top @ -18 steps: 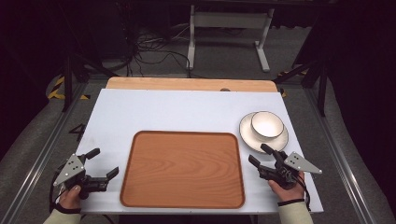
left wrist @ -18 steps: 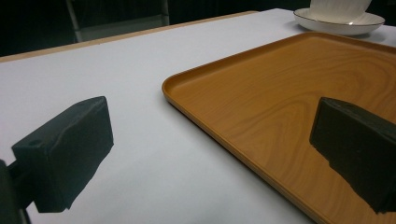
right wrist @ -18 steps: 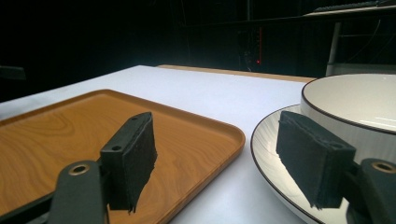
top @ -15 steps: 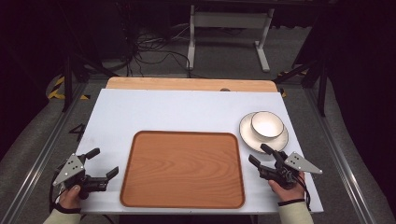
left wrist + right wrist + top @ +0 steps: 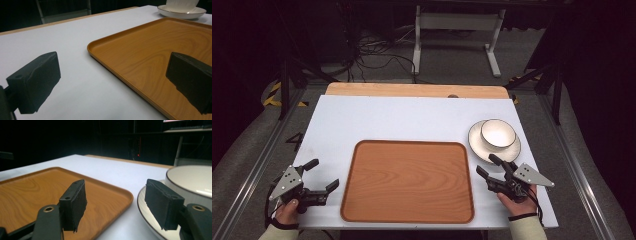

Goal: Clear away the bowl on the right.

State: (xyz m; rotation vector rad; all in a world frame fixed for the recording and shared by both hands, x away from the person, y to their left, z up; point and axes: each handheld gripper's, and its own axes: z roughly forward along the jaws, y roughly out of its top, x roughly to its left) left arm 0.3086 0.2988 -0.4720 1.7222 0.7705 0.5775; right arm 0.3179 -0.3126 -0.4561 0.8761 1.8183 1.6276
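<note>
Right tool [image 5: 490,166] sits at the near right of the white surface [image 5: 402,122], held in the person's right hand [image 5: 513,196]. Its 2 jaws stand apart with nothing between them; the pads touch nothing. In the right gripper view one jaw hangs over the corner of the tray [image 5: 50,192], the other just in front of the plate's [image 5: 147,215] near rim, not in contact as far as can be told.

Bowl [image 5: 498,133] stands upright on the plate [image 5: 477,142], at the right side of the surface, just beyond the right tool and just beside the tray's [image 5: 408,180] far right corner. Both are white with a dark rim line.

Left tool [image 5: 322,176] rests at the near left, held in the left hand [image 5: 287,212], jaws wide and empty. In the left gripper view its jaws straddle the tray's [image 5: 150,50] left edge, one over the bare surface, one over the wood.

Tray lies flat in the middle, between the 2 tools, nothing on it.
</note>
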